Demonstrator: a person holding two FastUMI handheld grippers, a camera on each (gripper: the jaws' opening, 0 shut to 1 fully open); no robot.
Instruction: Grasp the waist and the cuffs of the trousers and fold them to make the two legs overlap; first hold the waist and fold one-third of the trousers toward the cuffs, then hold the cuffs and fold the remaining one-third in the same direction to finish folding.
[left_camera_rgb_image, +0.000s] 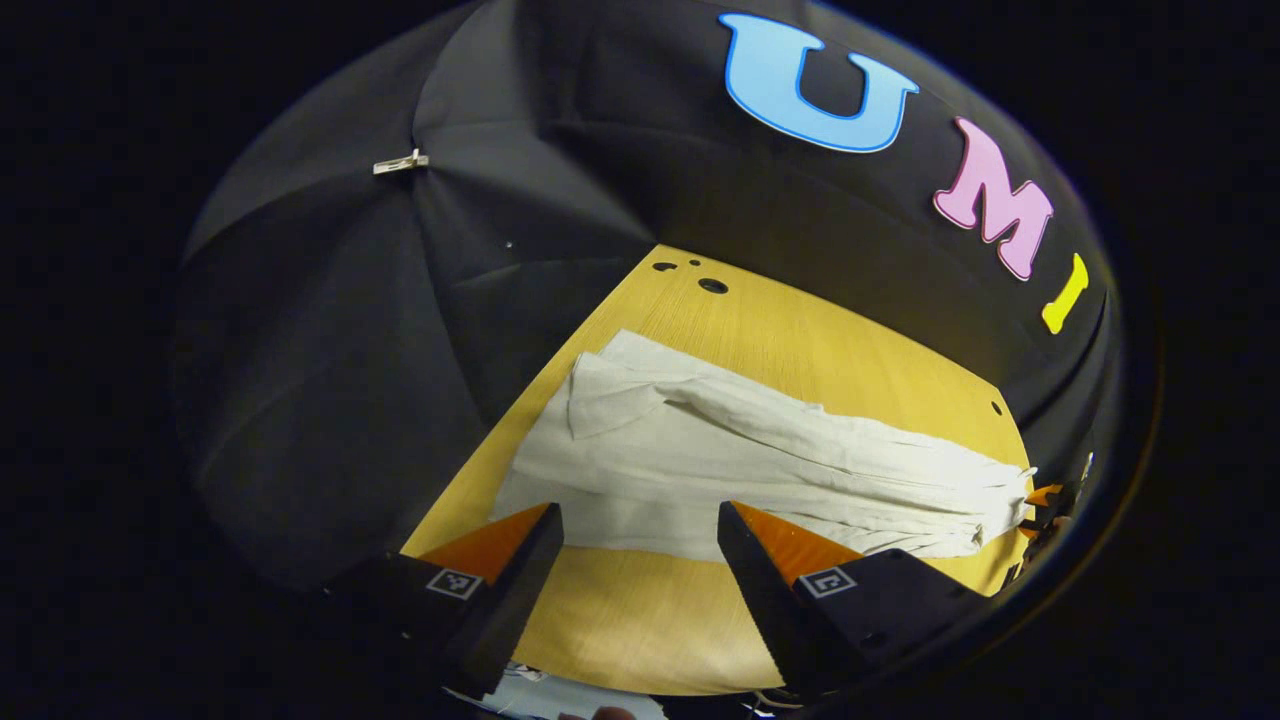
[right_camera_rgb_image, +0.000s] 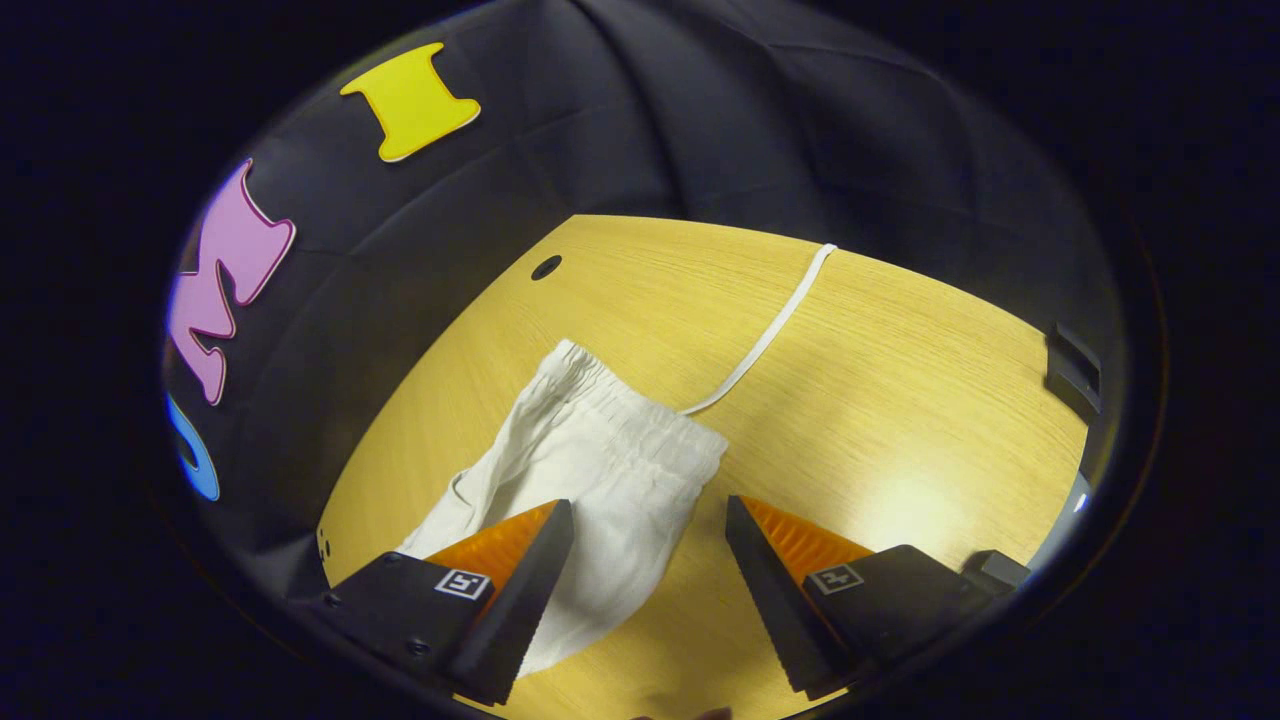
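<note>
White trousers (left_camera_rgb_image: 760, 460) lie lengthwise across the wooden table (left_camera_rgb_image: 640, 620). Their cuff end (left_camera_rgb_image: 605, 395) is at the left with one corner flipped over, and the gathered waist (left_camera_rgb_image: 1000, 490) is at the far right. My left gripper (left_camera_rgb_image: 640, 525) is open, hovering just short of the near edge of the legs, holding nothing. In the right gripper view, the elastic waist (right_camera_rgb_image: 600, 410) lies on the table (right_camera_rgb_image: 900, 400), with a white drawstring (right_camera_rgb_image: 770, 330) trailing away from it. My right gripper (right_camera_rgb_image: 648, 510) is open above the waist end.
Round holes (left_camera_rgb_image: 712, 285) pierce the table near its far edge, and another hole (right_camera_rgb_image: 546, 267) lies beyond the waist. A dark block (right_camera_rgb_image: 1072, 365) sits at the table's right edge. Black cloth walls close in around the table, with a metal clip (left_camera_rgb_image: 400, 161) on one.
</note>
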